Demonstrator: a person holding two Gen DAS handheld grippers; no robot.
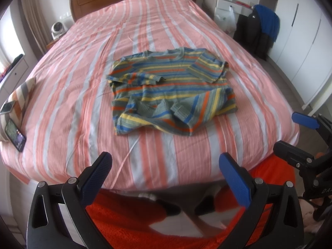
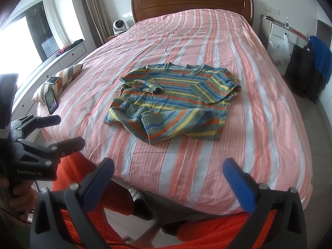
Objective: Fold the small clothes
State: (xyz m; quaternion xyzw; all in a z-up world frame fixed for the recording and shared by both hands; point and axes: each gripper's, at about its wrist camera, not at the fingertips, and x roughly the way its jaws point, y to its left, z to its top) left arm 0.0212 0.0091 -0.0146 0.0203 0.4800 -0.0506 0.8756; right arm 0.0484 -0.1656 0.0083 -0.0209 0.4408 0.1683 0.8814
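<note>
The striped sweater (image 1: 172,91) lies rumpled mid-frame on the bed (image 1: 62,95), while the left gripper (image 1: 166,176) and right gripper (image 2: 169,178) hover low in frame, fingers wide apart and empty, seemingly poised to reach in.

a small knit sweater (image 1: 172,91) striped in blue, yellow, orange and grey-green lies on the bed, well ahead of the left gripper (image 1: 166,166), neckline on the far side, both sleeves folded inward, near hem rumpled.
</note>
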